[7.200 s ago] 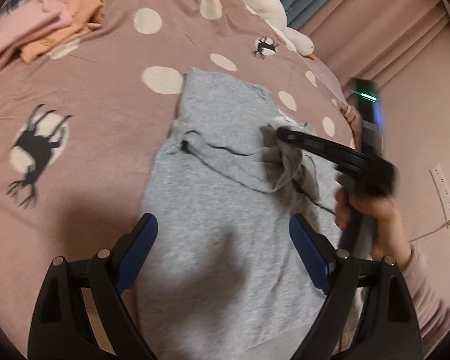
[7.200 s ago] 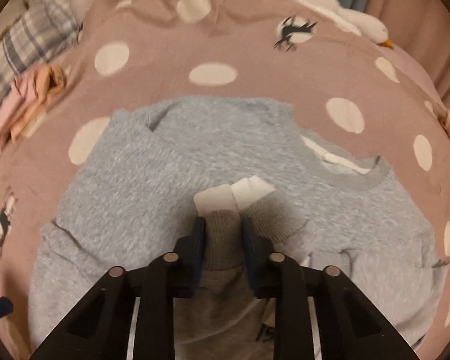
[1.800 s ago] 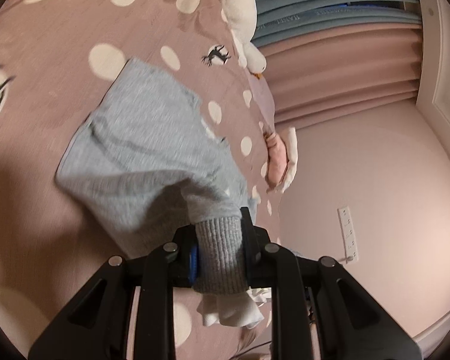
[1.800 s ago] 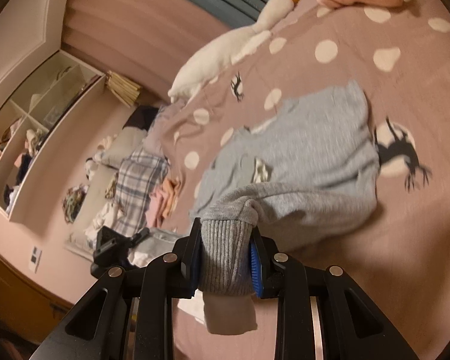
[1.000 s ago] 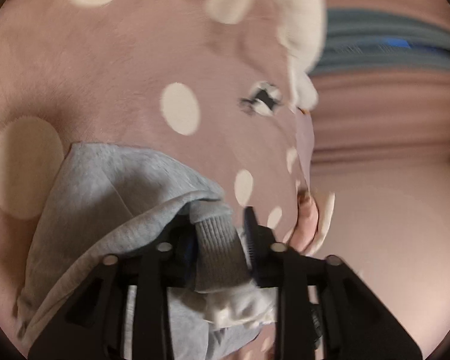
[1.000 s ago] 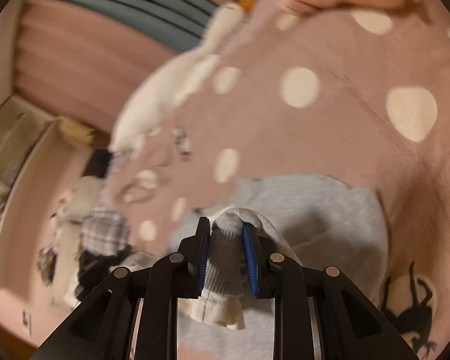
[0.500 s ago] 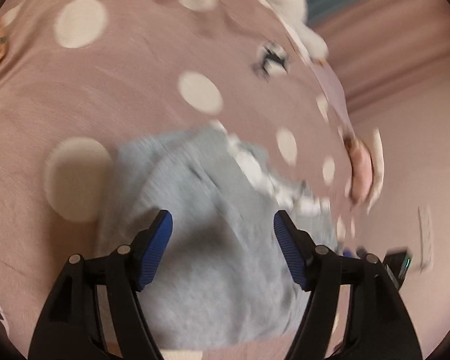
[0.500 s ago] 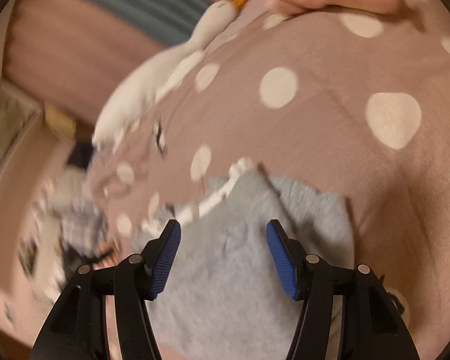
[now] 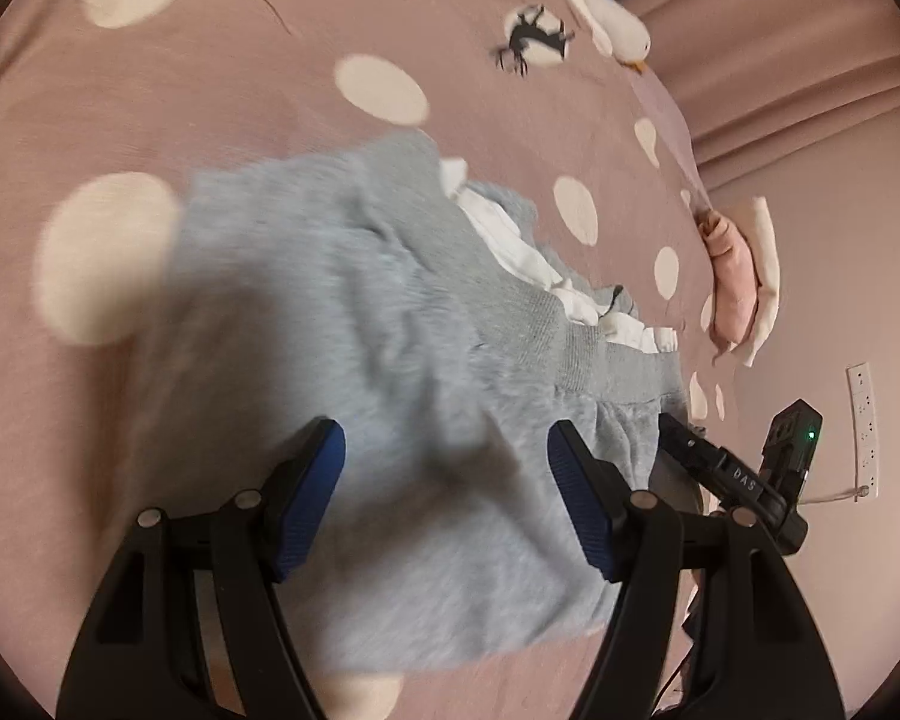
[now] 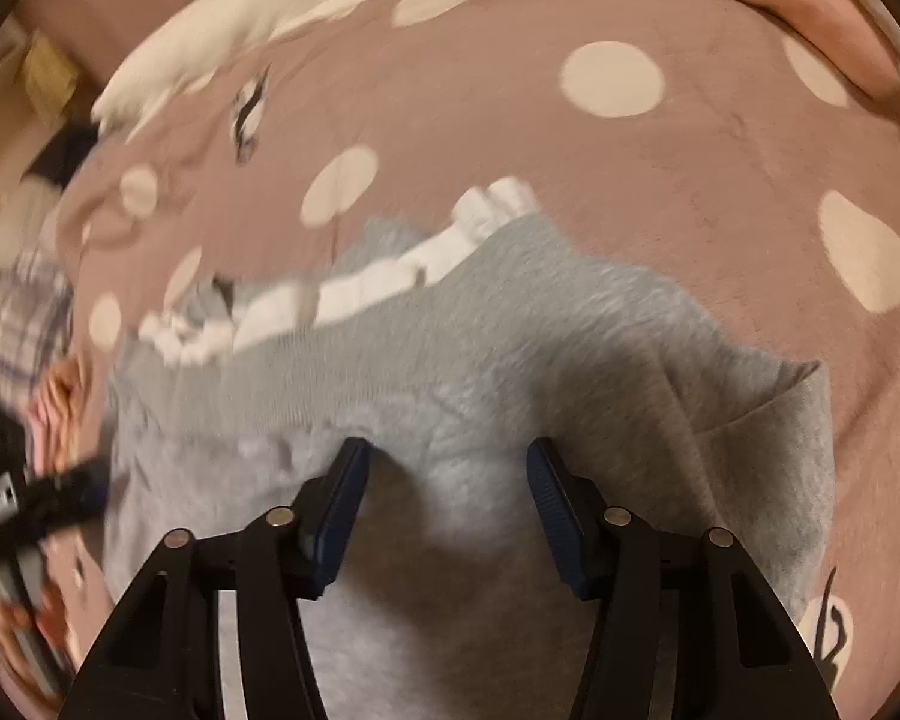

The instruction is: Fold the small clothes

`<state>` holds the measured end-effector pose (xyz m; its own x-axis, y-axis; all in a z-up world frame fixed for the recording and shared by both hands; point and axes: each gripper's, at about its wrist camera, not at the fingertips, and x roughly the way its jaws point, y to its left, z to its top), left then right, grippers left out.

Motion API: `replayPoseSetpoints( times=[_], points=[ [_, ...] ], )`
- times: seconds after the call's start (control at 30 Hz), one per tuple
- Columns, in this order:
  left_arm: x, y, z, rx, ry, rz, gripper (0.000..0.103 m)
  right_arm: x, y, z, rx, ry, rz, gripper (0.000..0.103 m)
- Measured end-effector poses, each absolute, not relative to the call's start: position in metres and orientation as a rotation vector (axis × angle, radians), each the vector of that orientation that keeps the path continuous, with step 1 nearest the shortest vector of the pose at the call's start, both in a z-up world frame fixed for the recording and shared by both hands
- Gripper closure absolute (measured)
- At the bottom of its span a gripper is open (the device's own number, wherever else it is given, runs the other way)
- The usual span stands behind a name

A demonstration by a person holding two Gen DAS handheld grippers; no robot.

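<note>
Two grippers hang over one grey sweatshirt [image 9: 354,324] on the bed [image 9: 222,66]; the left gripper [image 9: 447,501] stands wide apart and empty; the right gripper [image 10: 447,507] is narrowing, its pads clear of the cloth beneath; the sweatshirt lies folded in the bed's middle, white trim [image 10: 384,282] along its far fold, edges blurred; beyond lies one white goose toy [image 9: 606,18], cut off by the frame.

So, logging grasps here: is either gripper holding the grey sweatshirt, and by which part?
Nothing is held. The left gripper stands open and the right gripper is closing, pads clear, above the grey fleece sweatshirt.
</note>
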<state>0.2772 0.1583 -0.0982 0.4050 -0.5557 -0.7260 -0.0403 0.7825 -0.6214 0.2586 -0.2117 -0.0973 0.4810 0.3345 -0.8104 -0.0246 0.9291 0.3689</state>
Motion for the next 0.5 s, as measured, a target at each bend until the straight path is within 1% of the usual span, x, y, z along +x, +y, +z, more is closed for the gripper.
replayPoseSetpoints(
  times=[0.1, 0.23, 0.43, 0.47, 0.5],
  points=[
    [0.252, 0.185, -0.085, -0.631, 1.070, -0.331, 0.033, 0.244, -0.212, -0.086, 0.261, 1.005, 0.210, 0.046],
    [0.218, 0.227, -0.085, -0.738, 0.998, -0.263, 0.026, 0.216, -0.189, -0.071, 0.153, 0.942, 0.311, 0.046],
    [0.195, 0.245, -0.111, -0.830, 1.035, -0.225, 0.026, 0.185, -0.135, -0.052, 0.025, 0.829, 0.440, 0.046],
    [0.195, 0.244, -0.114, -0.838, 1.040, -0.230, 0.026, 0.183, -0.127, -0.050, 0.011, 0.808, 0.450, 0.047],
    [0.196, 0.241, -0.115, -0.844, 1.044, -0.236, 0.026, 0.182, -0.118, -0.049, 0.002, 0.792, 0.468, 0.052]
  ],
)
